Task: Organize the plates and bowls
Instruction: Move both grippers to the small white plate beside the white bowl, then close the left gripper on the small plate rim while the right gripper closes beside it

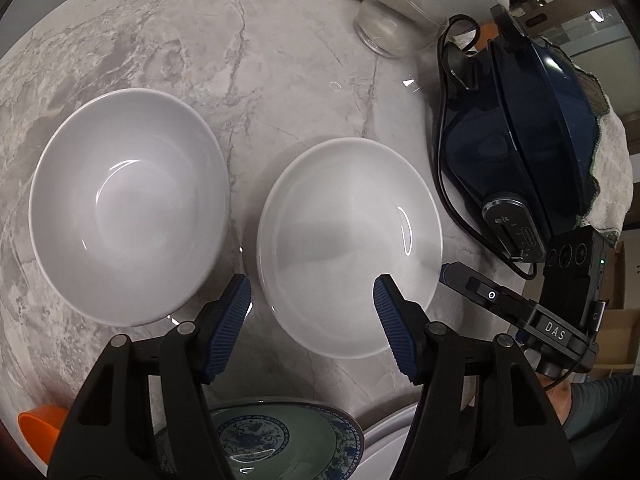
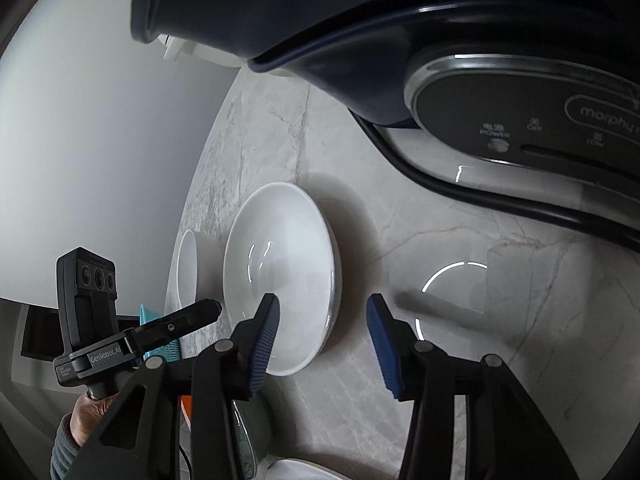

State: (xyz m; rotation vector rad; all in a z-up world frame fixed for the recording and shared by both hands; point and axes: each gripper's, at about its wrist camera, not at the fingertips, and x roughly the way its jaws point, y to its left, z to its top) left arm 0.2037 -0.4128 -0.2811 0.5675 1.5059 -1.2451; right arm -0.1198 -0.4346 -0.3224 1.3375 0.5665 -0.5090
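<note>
Left gripper (image 1: 312,292) jaws spread, straddling near-left rim of shallow white bowl (image 1: 352,240); pads not pressing. Right gripper (image 2: 322,316) also spread, astride same bowl's (image 2: 280,276) opposite rim, nothing pinched. Deep white bowl (image 1: 128,204) just beside on marble counter (image 1: 240,60). Green patterned plate (image 1: 280,436) near, below jaws. Risk: two grippers closing on one glossy rim, possibly uneven, could tip or slide bowl into neighbour or blue cooker (image 1: 520,140) cord.
</note>
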